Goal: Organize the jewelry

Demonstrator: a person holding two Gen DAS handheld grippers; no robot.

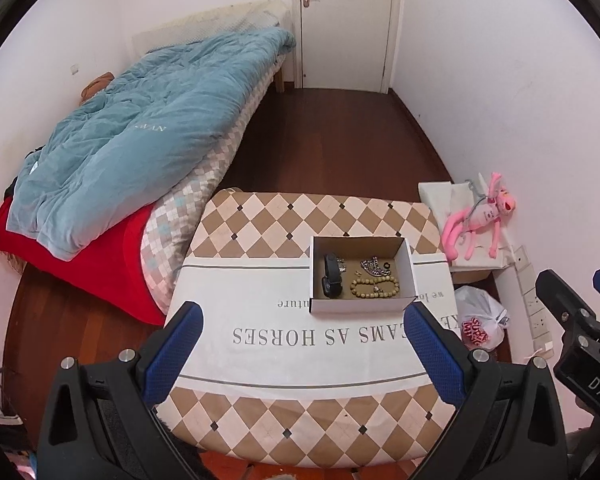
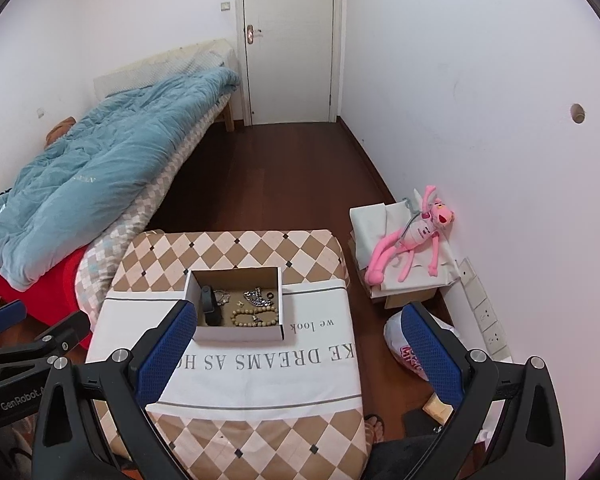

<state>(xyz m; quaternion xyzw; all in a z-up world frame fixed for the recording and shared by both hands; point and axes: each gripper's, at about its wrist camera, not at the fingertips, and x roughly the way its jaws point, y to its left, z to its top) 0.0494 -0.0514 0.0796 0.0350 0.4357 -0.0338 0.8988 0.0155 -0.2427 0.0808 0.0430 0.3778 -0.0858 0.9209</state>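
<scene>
**Jewelry box sits on a checkered table, both grippers held wide above it**

A low table (image 1: 260, 216) stands in a small bedroom with white walls and a dark wooden floor (image 1: 332, 140). Its cover is a tan and cream diamond check, and a white cloth (image 1: 300, 344) printed with grey lettering lies across its middle. To the left is a bed (image 1: 204, 184) with a rumpled blue duvet (image 1: 148, 136) and a red blanket (image 1: 88, 256) at the near end. A closed white door (image 1: 346, 20) stands at the far end of the room. Against the right wall a pink plush toy (image 1: 484, 216) lies on folded pale cloth, and a white plastic bag (image 1: 480, 320) sits on the floor beside the table.

An open, shallow white cardboard box (image 1: 360, 306) rests on the white cloth, right of the table's middle in the left wrist view. Inside it lie a black smartwatch (image 1: 331, 276) at the left, a tan beaded bracelet (image 1: 374, 286) along the near side, a silver chain (image 1: 374, 267) behind it, and a small dark ring (image 1: 388, 266) near the right wall. Small pale pieces lie between the watch and the chain; what they are is unclear.

The left gripper (image 1: 304, 332) hangs over the table's near half with its blue-padded fingers (image 1: 176, 344) spread wide and nothing between them; the box lies just ahead, nearer the right-hand finger. The right gripper (image 2: 296, 336) is likewise spread and empty, its left-hand finger (image 2: 168, 344) overlapping the box's near left corner in view, the box lying ahead and left of centre.
</scene>
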